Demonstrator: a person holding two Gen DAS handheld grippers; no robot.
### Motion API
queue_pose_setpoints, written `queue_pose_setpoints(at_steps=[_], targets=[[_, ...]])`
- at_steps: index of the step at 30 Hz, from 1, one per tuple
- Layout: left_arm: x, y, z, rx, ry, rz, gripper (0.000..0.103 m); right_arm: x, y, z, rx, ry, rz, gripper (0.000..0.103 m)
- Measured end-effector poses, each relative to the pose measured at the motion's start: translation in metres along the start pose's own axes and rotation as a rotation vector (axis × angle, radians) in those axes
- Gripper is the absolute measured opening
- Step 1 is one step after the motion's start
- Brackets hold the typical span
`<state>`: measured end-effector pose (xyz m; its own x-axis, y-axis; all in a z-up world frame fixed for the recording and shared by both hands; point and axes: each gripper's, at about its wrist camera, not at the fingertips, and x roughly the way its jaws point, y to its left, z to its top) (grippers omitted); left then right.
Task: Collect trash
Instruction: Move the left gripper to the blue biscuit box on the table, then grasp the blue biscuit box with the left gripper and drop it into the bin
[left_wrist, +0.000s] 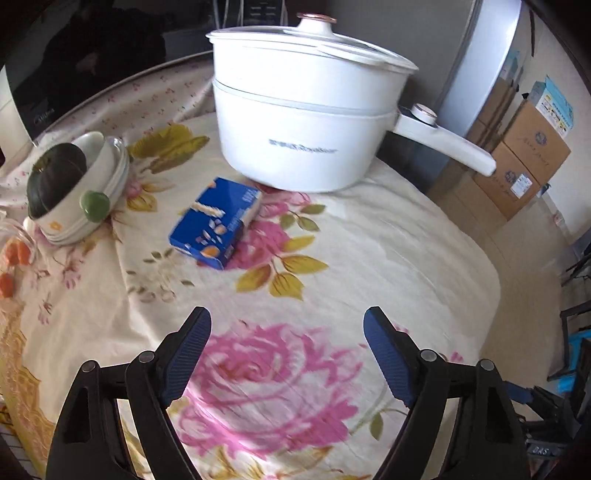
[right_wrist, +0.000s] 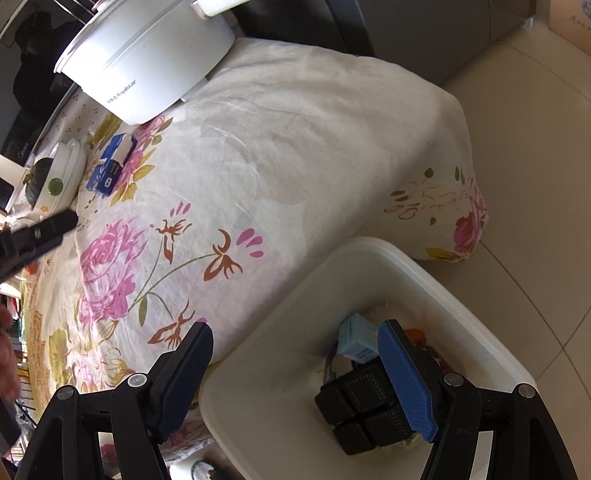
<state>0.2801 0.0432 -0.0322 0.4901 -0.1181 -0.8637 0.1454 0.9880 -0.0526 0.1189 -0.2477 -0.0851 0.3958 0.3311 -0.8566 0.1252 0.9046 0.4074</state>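
Nearest to us in the left wrist view, our left gripper (left_wrist: 287, 325) hangs over the tabletop (left_wrist: 388, 236) draped in a cream cloth printed with pink roses, its jaws spread wide with nothing between them. Beyond it, well apart from the fingertips, lies the task's next thing as we judge it: a blue rectangular cardboard carton (left_wrist: 218, 221) with pale pictures on its face, lying flat just in front of the large white lidded electric pot (left_wrist: 306, 129) with its long handle pointing right. To the left of the carton stands a stack of white ceramic bowls (left_wrist: 85, 192) holding a dark green squash. To take the carton well, we should bring the left jaws down across its narrower width, keep clear of the pot's base behind it, and close only once both pads flank the cardboard, since the light box could skid on the cloth. The right wrist view gives what the left cannot: our right gripper (right_wrist: 295, 328) is poised above a white plastic bin (right_wrist: 424, 266) standing on the tiled floor just beside the tabletop's edge, jaws likewise spread and pinching nothing. Inside the bin lie a black block-shaped object (right_wrist: 354, 406) and a small pale blue box (right_wrist: 356, 338), so some trash seems already collected. That view also shows the left gripper's dark tip at the far left and the blue carton far off near the pot, while the left view alone shows the brown boxes (left_wrist: 524, 155) stacked on the floor at far right.
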Motion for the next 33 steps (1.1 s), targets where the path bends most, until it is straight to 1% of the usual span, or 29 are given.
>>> queue_pose_setpoints(at_steps=[3, 4, 6, 9, 12, 15, 16, 18, 19, 20, 22, 23, 26, 28, 30, 33], targets=[[0.016, 0.016, 0.018, 0.077, -0.047, 0.130, 0.087, 0.007, 0.007, 0.001, -0.028, 0.006, -0.018, 0.079], [0.024, 0.019, 0.022, 0.107, -0.044, 0.151, 0.087, 0.009, 0.010, 0.002, -0.035, 0.008, -0.022, 0.079], [0.037, 0.027, 0.028, 0.122, -0.029, 0.142, 0.087, 0.014, 0.015, 0.003, -0.047, 0.016, -0.021, 0.079], [0.053, 0.039, 0.034, 0.105, 0.005, 0.095, 0.087, 0.021, 0.020, 0.002, -0.069, 0.022, -0.024, 0.079], [0.070, 0.048, 0.041, 0.087, 0.026, 0.109, 0.087, 0.027, 0.025, 0.003, -0.096, 0.021, -0.048, 0.079], [0.084, 0.053, 0.041, 0.071, 0.059, 0.051, 0.087, 0.031, 0.028, 0.003, -0.106, 0.028, -0.053, 0.079], [0.088, 0.054, 0.041, 0.071, 0.066, 0.050, 0.087, 0.032, 0.029, 0.004, -0.107, 0.032, -0.050, 0.079], [0.093, 0.055, 0.041, 0.069, 0.065, 0.093, 0.087, 0.033, 0.031, 0.004, -0.112, 0.035, -0.046, 0.079], [0.093, 0.058, 0.041, 0.054, 0.058, 0.092, 0.085, 0.033, 0.033, 0.004, -0.115, 0.035, -0.045, 0.079], [0.093, 0.062, 0.041, 0.027, 0.053, 0.065, 0.065, 0.032, 0.034, 0.004, -0.119, 0.035, -0.042, 0.079], [0.090, 0.070, 0.043, -0.043, 0.066, 0.002, 0.066, 0.030, 0.036, 0.004, -0.128, 0.029, -0.038, 0.079], [0.086, 0.070, 0.043, -0.061, 0.057, -0.008, 0.066, 0.028, 0.037, 0.004, -0.132, 0.026, -0.035, 0.079], [0.072, 0.063, 0.042, -0.059, 0.053, 0.002, 0.066, 0.022, 0.040, 0.004, -0.139, 0.013, -0.027, 0.079], [0.059, 0.053, 0.036, -0.081, 0.056, -0.031, 0.066, 0.015, 0.040, 0.005, -0.141, -0.007, -0.030, 0.079], [0.042, 0.035, 0.027, -0.069, 0.050, -0.085, 0.066, 0.006, 0.037, 0.007, -0.136, -0.032, -0.040, 0.079], [0.008, -0.007, 0.005, 0.002, 0.018, -0.153, 0.066, -0.007, 0.030, 0.008, -0.120, -0.065, -0.046, 0.079]])
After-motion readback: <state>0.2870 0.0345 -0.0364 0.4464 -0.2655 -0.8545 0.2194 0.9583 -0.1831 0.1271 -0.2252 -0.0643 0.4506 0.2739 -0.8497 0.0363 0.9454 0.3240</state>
